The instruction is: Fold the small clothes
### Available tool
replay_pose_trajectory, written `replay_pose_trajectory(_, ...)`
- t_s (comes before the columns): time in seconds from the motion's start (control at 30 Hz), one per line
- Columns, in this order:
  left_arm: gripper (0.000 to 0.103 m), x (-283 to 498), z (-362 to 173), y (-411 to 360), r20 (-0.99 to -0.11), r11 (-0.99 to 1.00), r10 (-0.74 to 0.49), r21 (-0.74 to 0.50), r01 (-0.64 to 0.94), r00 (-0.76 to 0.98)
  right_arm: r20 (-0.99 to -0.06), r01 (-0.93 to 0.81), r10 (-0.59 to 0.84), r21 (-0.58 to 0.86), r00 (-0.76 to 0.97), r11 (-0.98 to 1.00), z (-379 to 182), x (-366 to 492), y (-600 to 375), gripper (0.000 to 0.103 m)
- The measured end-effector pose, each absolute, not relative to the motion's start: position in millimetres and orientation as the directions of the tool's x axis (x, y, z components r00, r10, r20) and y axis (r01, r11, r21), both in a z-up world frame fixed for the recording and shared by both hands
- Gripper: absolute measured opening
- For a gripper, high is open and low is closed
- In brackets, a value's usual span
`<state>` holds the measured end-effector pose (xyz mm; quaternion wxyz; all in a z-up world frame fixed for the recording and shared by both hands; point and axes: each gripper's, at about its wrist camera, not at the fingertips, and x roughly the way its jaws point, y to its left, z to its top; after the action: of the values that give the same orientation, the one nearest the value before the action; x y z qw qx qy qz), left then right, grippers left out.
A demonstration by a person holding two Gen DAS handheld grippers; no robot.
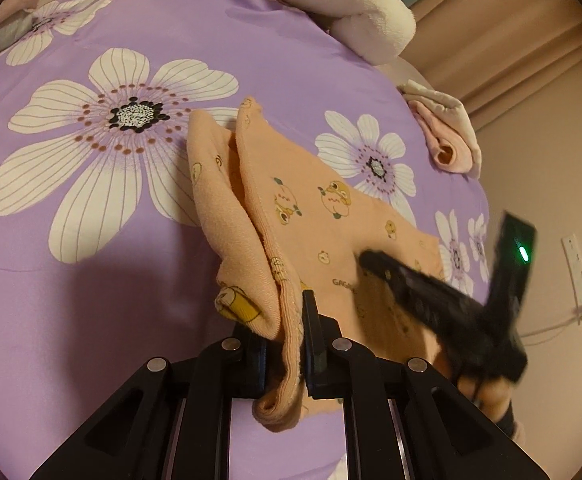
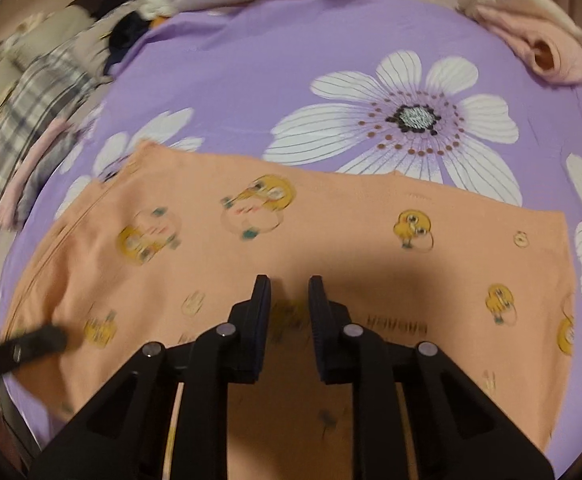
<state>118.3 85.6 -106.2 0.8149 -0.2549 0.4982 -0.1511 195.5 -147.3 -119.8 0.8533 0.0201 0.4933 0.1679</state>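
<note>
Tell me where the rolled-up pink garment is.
The rolled-up pink garment lies at the bed's far right edge in both wrist views, on the purple floral sheet, apart from the orange duck-print garment.

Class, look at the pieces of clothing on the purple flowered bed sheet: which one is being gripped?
The peach garment with duck prints. The left gripper is shut on its bunched edge, while the pink folded clothes lie apart, untouched, near the bed's edge.
</note>
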Motion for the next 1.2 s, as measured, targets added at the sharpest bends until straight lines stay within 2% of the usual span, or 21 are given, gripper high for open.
replay_pose_trajectory(0.23, 0.010, 117, -103, 84, -0.738, 0.832, -0.493, -0.555, 0.002, 0.460, -0.827, -0.332, 0.337, 0.195, 0.450, 0.923, -120, 141, -144, 0.019)
replay_pose_trajectory(0.43, 0.010, 118, -103, 80, -0.746, 0.840, -0.479, -0.543, -0.005, 0.463, -0.836, -0.328, 0.308, 0.164, 0.455, 0.930, -134, 119, -136, 0.020)
replay_pose_trajectory(0.63, 0.009, 118, -95, 76, -0.736, 0.836, -0.479, -0.549, -0.007, 0.479, -0.817, -0.317, 0.393, 0.273, 0.422, 0.908, -123, 106, -149, 0.021)
replay_pose_trajectory(0.87, 0.008, 120, -82, 61, -0.713, 0.823, -0.505, -0.568, 0.022, 0.485, -0.782, -0.239, 0.414, 0.340, 0.465, 0.910, -111, 101, -182, 0.021)
replay_pose_trajectory(1.2, 0.008, 123, -60, -1, -0.729, 0.861, -0.496, -0.484, 0.158, 0.471, -0.712, -0.162, 0.473, 0.461, 0.519, 0.872, -104, 105, -228, 0.021)
